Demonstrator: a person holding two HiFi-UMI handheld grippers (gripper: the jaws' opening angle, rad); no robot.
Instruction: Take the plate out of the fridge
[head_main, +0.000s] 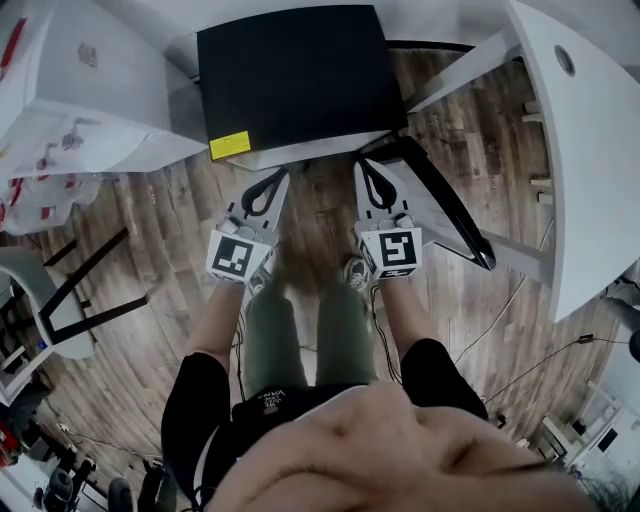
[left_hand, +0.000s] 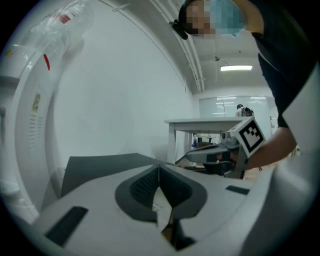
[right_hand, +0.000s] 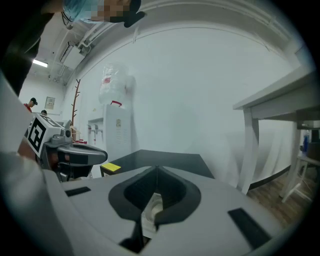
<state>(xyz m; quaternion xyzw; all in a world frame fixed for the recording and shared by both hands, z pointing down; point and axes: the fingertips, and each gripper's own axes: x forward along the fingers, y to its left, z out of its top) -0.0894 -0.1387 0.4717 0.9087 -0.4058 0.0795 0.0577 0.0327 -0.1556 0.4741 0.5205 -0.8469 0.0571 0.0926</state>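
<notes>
The person stands on the wooden floor (head_main: 150, 215) facing a low fridge (head_main: 295, 75) with a black top and white sides, set on the floor on the far side against the wall. A yellow sticker (head_main: 230, 145) sits at its near left corner. The plate cannot be seen in any view. The left gripper (head_main: 277, 177) and the right gripper (head_main: 362, 164) are held side by side just near of the fridge's front edge, both pointing at it without touching it. Each gripper's own view shows its jaws pressed fully together with nothing between them. A white bench (head_main: 590, 150) stands to the right, and its dark angled leg (head_main: 445, 205) runs just beside the right gripper.
</notes>
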